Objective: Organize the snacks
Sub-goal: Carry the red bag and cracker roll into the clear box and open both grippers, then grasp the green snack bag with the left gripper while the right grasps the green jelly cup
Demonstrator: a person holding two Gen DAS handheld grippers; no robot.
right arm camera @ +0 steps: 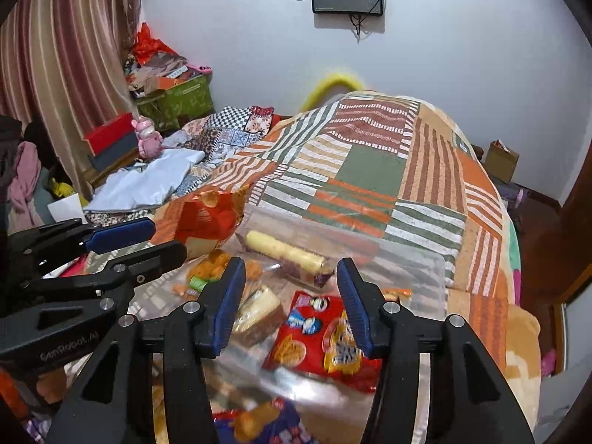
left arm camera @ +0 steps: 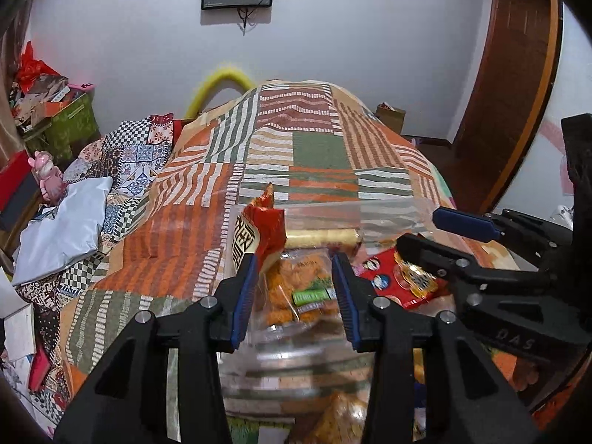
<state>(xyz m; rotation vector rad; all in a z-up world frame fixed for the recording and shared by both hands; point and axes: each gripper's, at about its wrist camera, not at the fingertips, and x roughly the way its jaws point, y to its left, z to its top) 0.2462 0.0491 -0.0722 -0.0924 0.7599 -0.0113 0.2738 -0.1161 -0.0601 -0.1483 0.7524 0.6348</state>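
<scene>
Left gripper (left arm camera: 296, 288), black frame with blue ribbed pads: jaws parted, nothing pinched. To the left of its left pad, touching the pad's tip: crinkled red-and-gold foil snack bag (left arm camera: 261, 235), standing up against the wall of the clear plastic storage box (left arm camera: 388, 211). Between the jaws, lower down: clear packet of orange fried snacks with a green label (left arm camera: 296, 292), lying inside the box, not gripped. Beyond the jaw tips: pale yellow roll cake in clear wrap (left arm camera: 322, 238), lying crosswise at the far side of the box. Right of the right pad: flat red snack packet with cartoon faces (left arm camera: 392, 281), partly under the other gripper.

Right gripper (right arm camera: 290, 299), same build: jaws released, wider gap, empty. Left of its left pad: the orange snack packet (right arm camera: 207, 270); further left, the red-and-gold bag (right arm camera: 207, 218). Just beside the inner face of the left pad: wedge of beige-and-brown sliced cake in clear wrap (right arm camera: 255, 310). Between and below the jaws: the red cartoon packet (right arm camera: 318, 336), flat on the box floor, untouched. Ahead of the tips: the yellow roll cake (right arm camera: 285, 251). Box wall (right arm camera: 418, 270) right of the right pad. Underneath all: striped patchwork bedspread in orange, green and cream (right arm camera: 370, 170).
</scene>
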